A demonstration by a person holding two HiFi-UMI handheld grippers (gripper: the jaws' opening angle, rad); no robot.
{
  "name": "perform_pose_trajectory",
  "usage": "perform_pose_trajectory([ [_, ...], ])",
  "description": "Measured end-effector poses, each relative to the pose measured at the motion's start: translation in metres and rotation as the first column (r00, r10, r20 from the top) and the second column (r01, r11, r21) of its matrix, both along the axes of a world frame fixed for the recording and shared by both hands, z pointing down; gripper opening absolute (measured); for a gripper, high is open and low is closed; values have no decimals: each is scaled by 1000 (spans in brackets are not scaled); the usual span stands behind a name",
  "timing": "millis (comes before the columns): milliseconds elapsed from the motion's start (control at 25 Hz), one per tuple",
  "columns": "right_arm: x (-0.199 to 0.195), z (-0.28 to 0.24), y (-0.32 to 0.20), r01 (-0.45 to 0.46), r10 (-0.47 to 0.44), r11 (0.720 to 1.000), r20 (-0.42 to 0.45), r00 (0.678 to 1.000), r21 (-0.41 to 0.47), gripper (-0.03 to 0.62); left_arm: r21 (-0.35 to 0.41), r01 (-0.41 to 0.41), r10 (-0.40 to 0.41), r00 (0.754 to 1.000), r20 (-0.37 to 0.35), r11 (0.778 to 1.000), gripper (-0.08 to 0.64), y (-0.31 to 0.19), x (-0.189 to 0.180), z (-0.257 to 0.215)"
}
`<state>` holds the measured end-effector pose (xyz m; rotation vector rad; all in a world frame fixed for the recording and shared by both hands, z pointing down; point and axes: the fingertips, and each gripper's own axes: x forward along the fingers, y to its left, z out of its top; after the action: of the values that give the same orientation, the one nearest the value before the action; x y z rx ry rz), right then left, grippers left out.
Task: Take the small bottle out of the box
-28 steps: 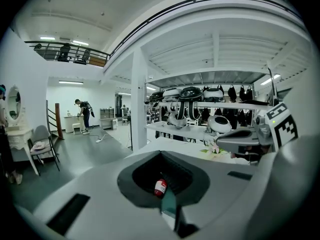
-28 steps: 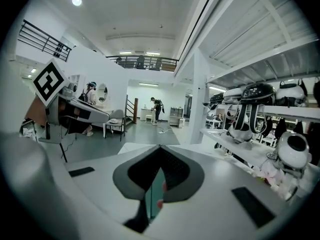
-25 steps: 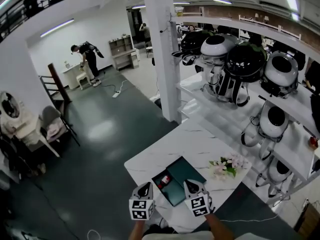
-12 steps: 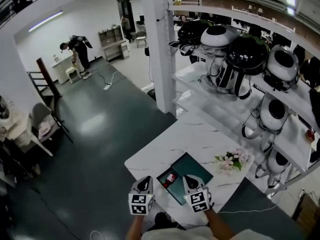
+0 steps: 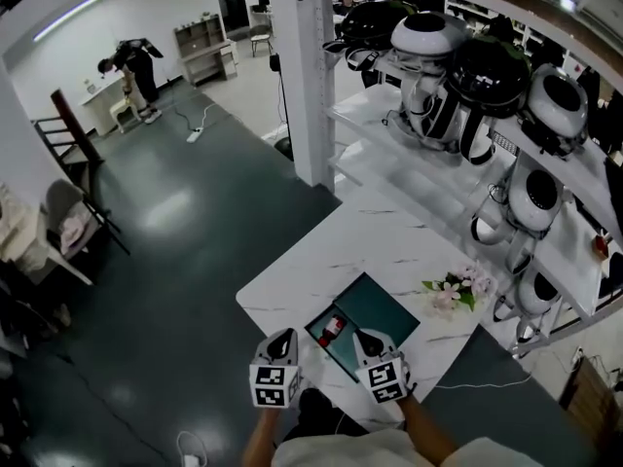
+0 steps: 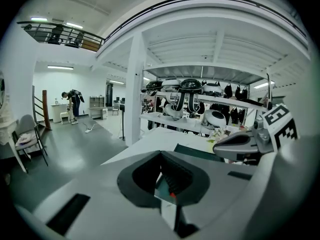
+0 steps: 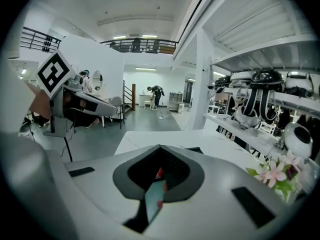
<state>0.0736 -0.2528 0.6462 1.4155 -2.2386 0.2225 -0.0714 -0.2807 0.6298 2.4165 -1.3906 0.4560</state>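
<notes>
Left gripper (image 5: 281, 342) and right gripper (image 5: 366, 341) are hovering at desk (image 5: 362, 241) near edge, both with jaws pressed together, empty. Small bottle (image 5: 332, 327) is lying in open box (image 5: 378, 305), just ahead.

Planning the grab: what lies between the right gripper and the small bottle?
Head view: only bare teal box surface separates right gripper from small bottle.
</notes>
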Motion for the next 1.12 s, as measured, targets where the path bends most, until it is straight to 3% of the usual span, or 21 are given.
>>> perform_pose_trajectory([
  [400, -11, 45, 20, 58, -63, 993, -47, 997, -106, 21, -87, 14, -15, 1000, -14, 996, 18, 14, -5, 42],
  [640, -19, 65, 30, 172, -193, 978, -201, 960, -119, 21, -130, 19, -22, 1000, -21, 991, 18, 27, -7, 61],
  [760, -23, 72, 31, 277, -299, 954, -355, 886, -112, 21, -138, 23, -26, 999, -20, 990, 18, 30, -9, 64],
  [920, -27, 83, 33, 420, -424, 897, -532, 733, -137, 21, -136, 26, -30, 999, -23, 990, 18, 33, -12, 64],
  [1120, -31, 102, 32, 542, -524, 816, -652, 549, -199, 21, -135, 34, -38, 999, -28, 990, 18, 35, -17, 65],
])
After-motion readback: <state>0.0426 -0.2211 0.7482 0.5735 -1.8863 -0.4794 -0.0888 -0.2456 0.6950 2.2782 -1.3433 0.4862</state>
